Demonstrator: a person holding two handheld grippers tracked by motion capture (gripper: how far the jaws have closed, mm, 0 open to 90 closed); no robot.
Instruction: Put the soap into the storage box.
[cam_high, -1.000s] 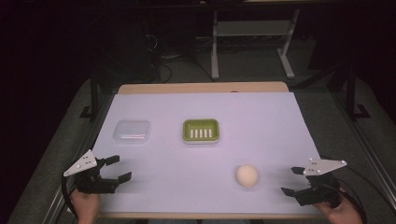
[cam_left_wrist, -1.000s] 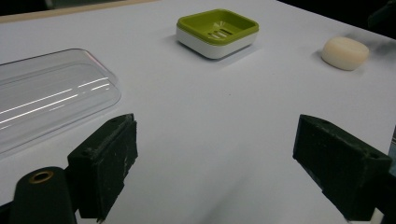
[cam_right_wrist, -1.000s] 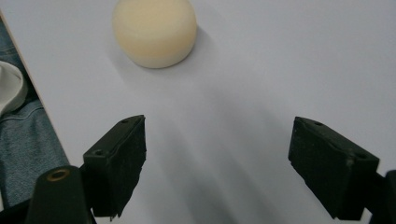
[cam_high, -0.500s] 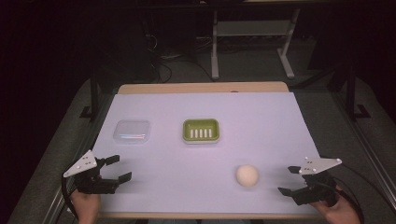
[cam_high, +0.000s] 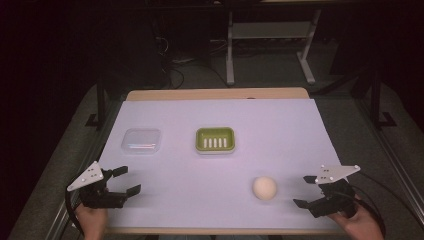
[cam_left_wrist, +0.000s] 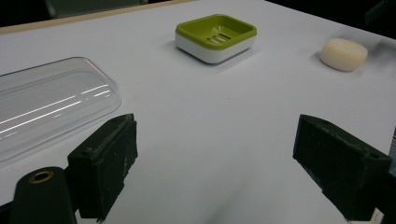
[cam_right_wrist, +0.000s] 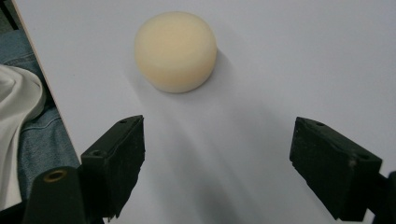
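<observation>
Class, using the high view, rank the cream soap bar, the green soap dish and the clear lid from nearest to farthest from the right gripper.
From the right gripper:
1. Cream soap bar, just to its left near the front edge.
2. Green soap dish, mid-table, farther back.
3. Clear lid, far left, beside the dish.

no readable text, labels, brands or numbers anywhere; soap (cam_high: 264, 188), green dish (cam_high: 215, 139) behind it and clear lid (cam_high: 141, 140) left of the dish are all unmarked
</observation>
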